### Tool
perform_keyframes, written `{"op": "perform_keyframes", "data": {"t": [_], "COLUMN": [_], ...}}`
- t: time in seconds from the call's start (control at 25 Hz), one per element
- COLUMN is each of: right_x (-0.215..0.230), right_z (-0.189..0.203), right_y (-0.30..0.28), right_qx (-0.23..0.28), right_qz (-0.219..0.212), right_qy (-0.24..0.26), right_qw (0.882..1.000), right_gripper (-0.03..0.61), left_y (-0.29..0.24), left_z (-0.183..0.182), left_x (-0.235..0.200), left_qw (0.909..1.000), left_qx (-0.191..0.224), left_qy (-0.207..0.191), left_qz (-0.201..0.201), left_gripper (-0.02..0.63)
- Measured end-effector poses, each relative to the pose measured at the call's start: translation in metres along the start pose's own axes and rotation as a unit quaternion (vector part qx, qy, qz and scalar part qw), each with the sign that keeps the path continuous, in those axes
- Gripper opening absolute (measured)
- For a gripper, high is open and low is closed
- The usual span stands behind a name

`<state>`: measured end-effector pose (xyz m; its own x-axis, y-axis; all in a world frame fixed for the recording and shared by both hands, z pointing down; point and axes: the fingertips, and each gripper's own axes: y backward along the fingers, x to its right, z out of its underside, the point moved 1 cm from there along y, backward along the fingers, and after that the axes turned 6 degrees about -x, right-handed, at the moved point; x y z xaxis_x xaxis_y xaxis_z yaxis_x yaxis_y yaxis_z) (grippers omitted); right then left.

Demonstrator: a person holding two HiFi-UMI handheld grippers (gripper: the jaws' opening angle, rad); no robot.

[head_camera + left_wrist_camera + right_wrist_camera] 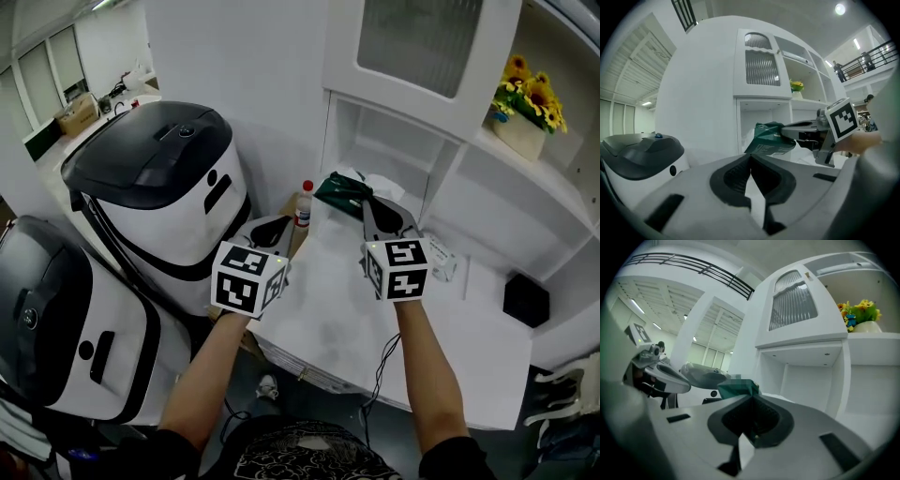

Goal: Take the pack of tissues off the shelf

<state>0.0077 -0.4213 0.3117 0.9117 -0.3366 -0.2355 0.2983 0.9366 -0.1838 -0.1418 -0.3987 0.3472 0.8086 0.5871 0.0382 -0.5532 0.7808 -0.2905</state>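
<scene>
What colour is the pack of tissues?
The pack of tissues is dark green; the left gripper view shows it best.

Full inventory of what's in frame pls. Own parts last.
pack of tissues: 1, dark green, in the right gripper's jaws, in front of the open shelf
bottle: 1, white with red cap, table's far left corner
small box: 1, white, on the table
black box: 1, table's right end
sunflowers: 1 bunch, yellow, white pot, upper right shelf
machines: 2, white with black lids, left of the table
left gripper: grey, shut, empty
right gripper: grey, shut on the pack
</scene>
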Motion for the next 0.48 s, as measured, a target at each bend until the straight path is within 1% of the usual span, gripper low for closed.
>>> {"op": "perform_keyframes", "data": {"t": [0.24,0.48], "right_x": [-0.031,-0.061], "right_z": [0.009,0.019], "right_y": [0.019,0.045], "right_qx": [0.009,0.016], "right_qz": [-0.04,-0.074], "right_qy": [-0.005,-0.015], "right_qw": [0.999,0.997], "right_gripper": [0.006,0.006], "left_y": [0.042,0.088], "left_z": [0.018,0.037], "left_x": [0.005,0.012], "left_qw": [0.9988,0.9952], "left_qx": [0.0,0.002], "left_qy": [0.006,0.015], "left_qz": [-0.049,-0.096], "left_gripper": [0.003,0.003]}}
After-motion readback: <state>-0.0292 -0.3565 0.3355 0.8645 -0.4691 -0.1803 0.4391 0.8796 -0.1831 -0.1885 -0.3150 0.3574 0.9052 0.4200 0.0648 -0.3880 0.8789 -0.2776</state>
